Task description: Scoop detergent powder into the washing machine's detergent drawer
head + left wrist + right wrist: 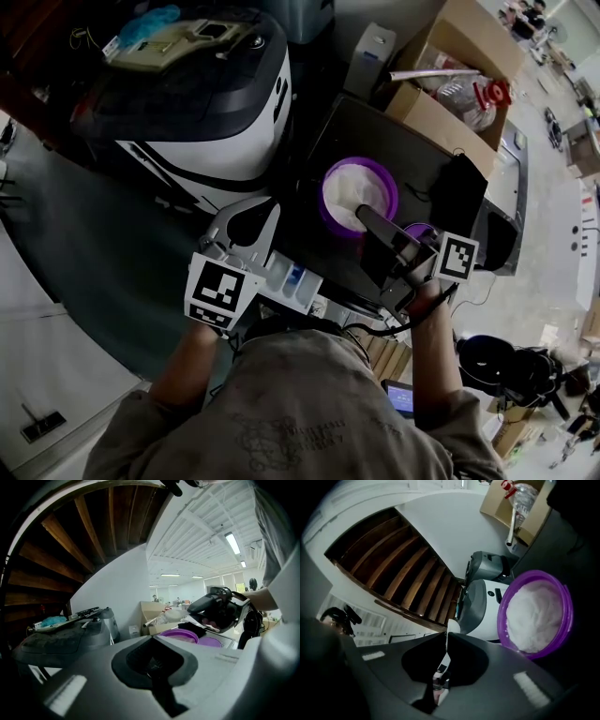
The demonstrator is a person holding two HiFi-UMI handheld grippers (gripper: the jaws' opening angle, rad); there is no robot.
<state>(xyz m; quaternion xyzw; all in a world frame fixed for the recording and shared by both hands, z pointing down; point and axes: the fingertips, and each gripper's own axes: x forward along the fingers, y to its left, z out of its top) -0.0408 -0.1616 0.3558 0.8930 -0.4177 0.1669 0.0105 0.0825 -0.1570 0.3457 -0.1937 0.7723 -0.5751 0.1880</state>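
Just ahead of your right claw (pixel 446 638), clamped on a thin white scoop (pixel 452 626), sits the purple powder bowl (pixel 562 620). Tilting the scoop would likely spill powder short of the white compartmented drawer (pixel 298 281) by your closed left claw (pixel 152 641).

Bowl (pixel 323 192) sits centre on washer top (pixel 394 141). Detergent drawer (pixel 286 278) out in front, left of bowl. Left gripper (pixel 249 214) above drawer's left end. Right gripper (pixel 366 217) over bowl's near rim, spoon (pixel 452 626) between jaws. Box (pixel 441 103) behind washer. 2nd machine (pixel 216 112) left.
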